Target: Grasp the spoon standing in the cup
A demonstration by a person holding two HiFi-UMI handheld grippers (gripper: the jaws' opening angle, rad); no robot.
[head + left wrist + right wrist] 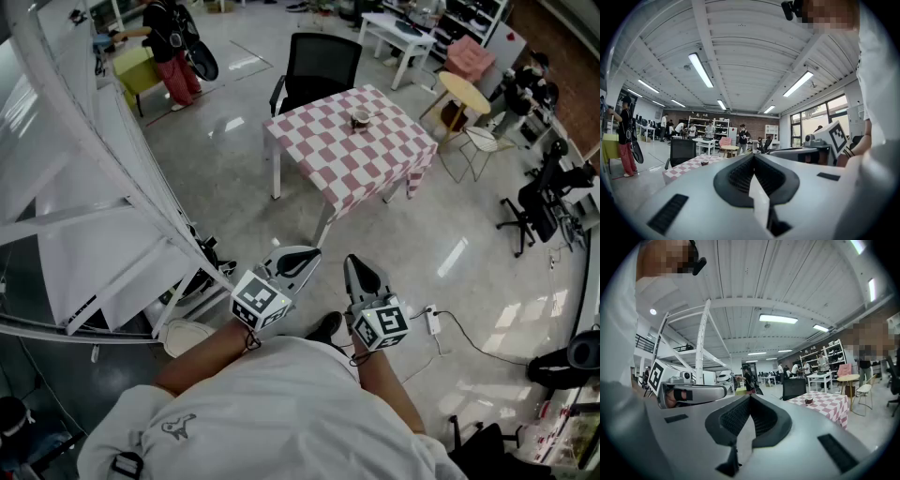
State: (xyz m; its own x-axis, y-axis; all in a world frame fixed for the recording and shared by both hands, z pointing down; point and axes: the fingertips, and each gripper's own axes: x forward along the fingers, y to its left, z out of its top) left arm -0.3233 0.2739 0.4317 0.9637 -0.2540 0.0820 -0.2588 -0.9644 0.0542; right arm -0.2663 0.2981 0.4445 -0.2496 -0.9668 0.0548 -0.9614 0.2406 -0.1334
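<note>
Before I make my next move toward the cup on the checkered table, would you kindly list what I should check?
1. Cup located, on the checkered table: ok.
2. Spoon standing in the cup: cannot tell, too small from here.
3. Cup within reach: not ok, the table stands far across the floor from both grippers.
4. Left gripper empty: ok, jaws together on nothing.
5. Right gripper empty: ok, jaws together on nothing.
6. Jaws open for a grasp: not ok, both shut.
</note>
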